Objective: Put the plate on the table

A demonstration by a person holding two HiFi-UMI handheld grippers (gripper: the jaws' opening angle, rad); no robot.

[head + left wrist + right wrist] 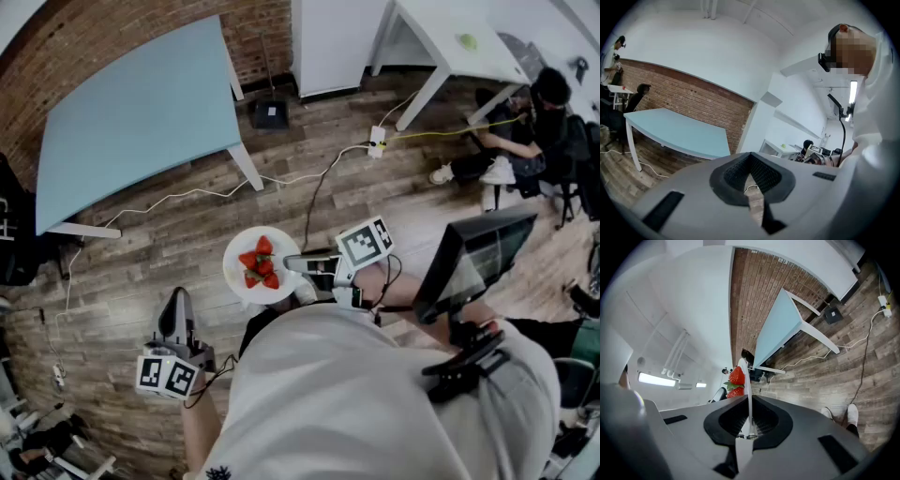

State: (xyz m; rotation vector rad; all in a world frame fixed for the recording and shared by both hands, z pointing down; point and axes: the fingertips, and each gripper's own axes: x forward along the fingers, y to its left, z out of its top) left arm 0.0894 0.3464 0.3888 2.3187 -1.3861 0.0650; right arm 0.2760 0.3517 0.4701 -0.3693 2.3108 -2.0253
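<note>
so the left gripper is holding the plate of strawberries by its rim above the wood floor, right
Not quite. It is the right gripper, not the left, that is holding the plate of strawberries by its rim above the wood floor. The right gripper view shows the rim pinched between its fingers. The left gripper holds nothing.

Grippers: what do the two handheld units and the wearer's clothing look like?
Both the left gripper and right gripper have smooth grey bodies, and each carries a white cube with black square markers. Their own views show dark ribbed lining round the jaws. Thin black cables trail from each. The person wears a pale top.
</note>
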